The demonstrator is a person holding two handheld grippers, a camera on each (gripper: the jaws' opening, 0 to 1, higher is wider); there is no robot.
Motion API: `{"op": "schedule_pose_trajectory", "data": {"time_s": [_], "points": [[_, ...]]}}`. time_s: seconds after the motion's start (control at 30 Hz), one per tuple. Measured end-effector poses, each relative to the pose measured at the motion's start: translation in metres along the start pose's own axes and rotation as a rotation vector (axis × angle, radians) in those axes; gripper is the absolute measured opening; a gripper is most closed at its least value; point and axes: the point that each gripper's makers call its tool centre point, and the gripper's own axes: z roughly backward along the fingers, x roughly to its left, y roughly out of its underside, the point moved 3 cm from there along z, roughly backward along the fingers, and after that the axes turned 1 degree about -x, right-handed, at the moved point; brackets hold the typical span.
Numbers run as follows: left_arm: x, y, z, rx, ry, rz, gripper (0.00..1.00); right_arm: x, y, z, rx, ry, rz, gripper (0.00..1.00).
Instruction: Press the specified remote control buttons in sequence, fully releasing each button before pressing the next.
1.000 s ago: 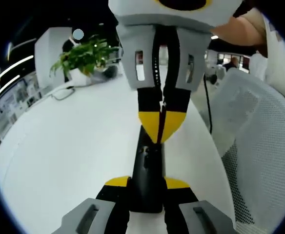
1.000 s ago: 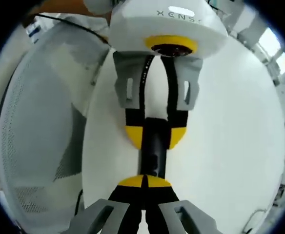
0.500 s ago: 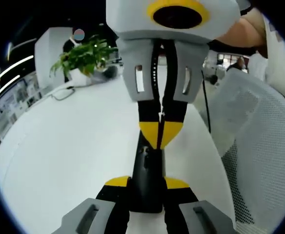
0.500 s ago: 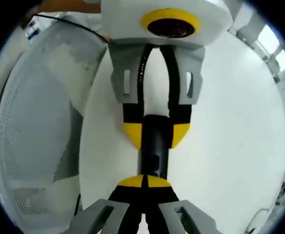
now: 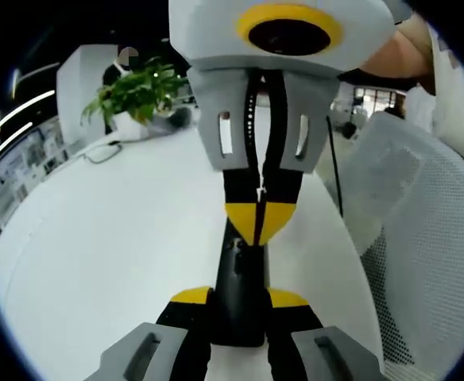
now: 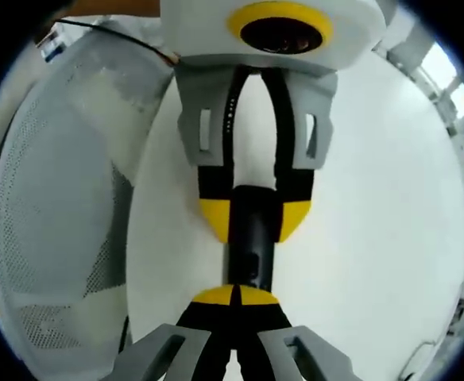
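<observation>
A slim black remote control (image 5: 240, 278) is held above the white table, and my left gripper (image 5: 239, 298) is shut on its near end with a yellow-tipped finger on each side. From the top of the left gripper view my right gripper (image 5: 260, 225) comes down, shut, with its joined yellow tips resting on the remote's upper face. In the right gripper view the same shut right gripper (image 6: 236, 296) meets the end of the remote (image 6: 252, 254). Beyond it, the left gripper (image 6: 254, 220) clamps the remote's sides.
A white table (image 5: 121, 238) spreads out below. A potted green plant (image 5: 137, 91) stands at its far end, with a thin cable (image 5: 101, 151) lying near it. A white mesh chair (image 5: 423, 230) stands along the table's edge. A person's arm (image 5: 407, 51) shows behind the right gripper.
The right gripper has slid slightly along the remote towards the left gripper, so each looms a little larger in the other's view. The remote stays clamped.
</observation>
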Motion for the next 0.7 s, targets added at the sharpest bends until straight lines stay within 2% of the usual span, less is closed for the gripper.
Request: {"op": "schedule_pose_trajectory", "data": {"time_s": [0.7], "points": [[-0.002,-0.0007,-0.0004,0.001,0.006,-0.003,0.25,0.0,0.0008,-0.0059,0.034,0.04,0.014,0.0]]}}
